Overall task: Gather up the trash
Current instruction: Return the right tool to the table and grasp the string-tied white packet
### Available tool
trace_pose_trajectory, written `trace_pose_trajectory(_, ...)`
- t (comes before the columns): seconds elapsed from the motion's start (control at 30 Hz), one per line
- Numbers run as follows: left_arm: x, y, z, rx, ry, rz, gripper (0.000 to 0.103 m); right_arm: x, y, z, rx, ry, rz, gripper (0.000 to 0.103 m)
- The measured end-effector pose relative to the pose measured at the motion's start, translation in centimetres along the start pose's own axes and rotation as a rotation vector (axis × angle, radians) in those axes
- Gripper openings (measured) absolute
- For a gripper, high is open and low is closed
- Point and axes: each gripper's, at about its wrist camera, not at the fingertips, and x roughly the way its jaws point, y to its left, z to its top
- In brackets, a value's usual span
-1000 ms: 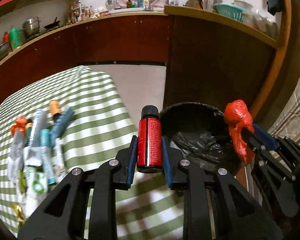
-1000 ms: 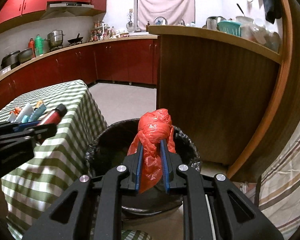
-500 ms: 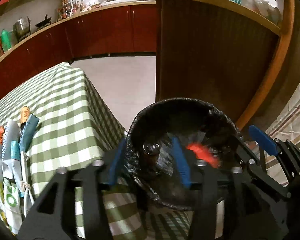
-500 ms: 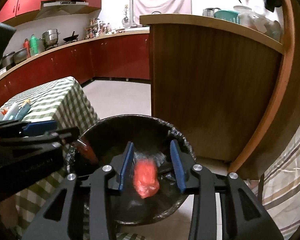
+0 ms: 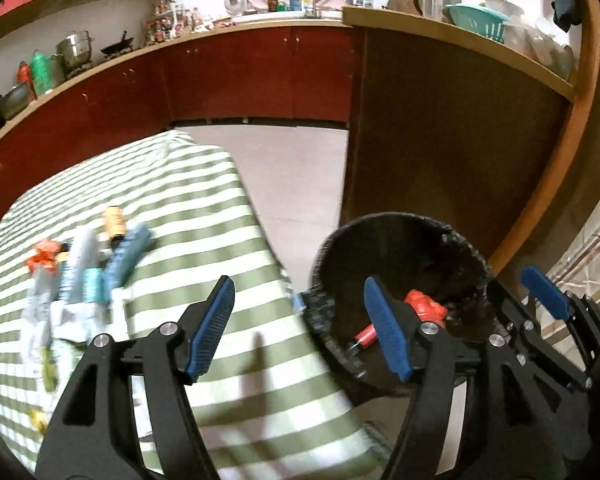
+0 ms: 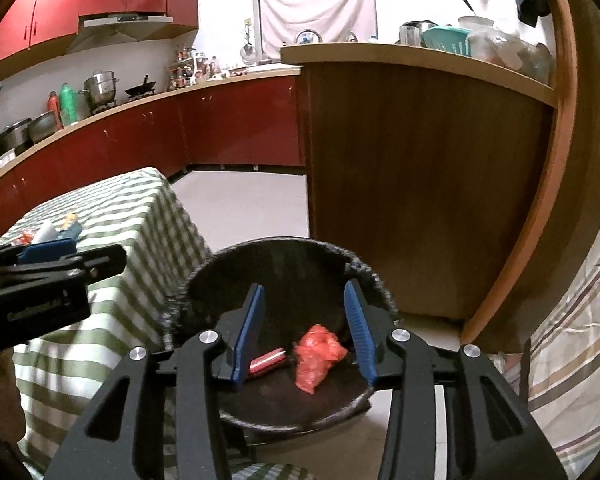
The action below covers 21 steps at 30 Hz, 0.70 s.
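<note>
The black-lined round bin (image 5: pixel 404 228) (image 6: pixel 280 246) stands on the floor beside the table. At its bottom lie a red spray bottle (image 5: pixel 366 334) (image 6: pixel 266 360) and a knotted red plastic bag (image 5: pixel 424 306) (image 6: pixel 318 350). My left gripper (image 5: pixel 299 284) (image 6: pixel 72 254) hangs over the table's corner and the bin's left rim, jaws opening, nothing between them. Over the bin, the jaws of my right gripper (image 6: pixel 304 286) (image 5: pixel 516 288) are also opening and are empty. A blurred pile of tubes, wrappers and small bottles (image 5: pixel 88 272) (image 6: pixel 56 232) lies on the table.
The table (image 5: pixel 204 200) (image 6: pixel 148 208) carries a green-and-white checked cloth. A wooden counter (image 6: pixel 400 160) rises close behind the bin. Red kitchen cabinets (image 5: pixel 240 76) line the far wall beyond pale floor (image 5: pixel 292 168). A striped fabric (image 6: pixel 572 340) hangs at the right.
Both grippers opened. The red bottle fell from the left one and the red bag from the right, and both now lie in the bin. The left view swung over the bin and back.
</note>
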Motion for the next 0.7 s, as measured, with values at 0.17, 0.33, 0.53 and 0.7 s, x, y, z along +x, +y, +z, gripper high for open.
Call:
trace_pose_trajectory(0.17, -2.5, 3.3, -1.2, -0.024, -0.012, 0.048, 0.067, -1.3, 2.7, 0.1, -0.019, -0.009, 0.053, 0.043)
trace_pose_trajectory(0.33, -5.2, 7.6, -2.7, -0.073, -0.019, 0.11, 0.068, -2.3, 6.1, 0.1, -0.05, -0.01, 0.124, 0.043)
trace_pose_trajectory(0.53, -8.3, 12.7, -4.8, -0.131, -0.043, 0.221, 0.073, -3.0, 11.4, -0.2, -0.11, -0.009, 0.211, 0.043)
trace_pose_trajectory(0.7, -9.6, 17.0, -6.5, -0.197, -0.031, 0.287, 0.073, -3.1, 15.0, -0.8, -0.164, -0.001, 0.259, 0.043)
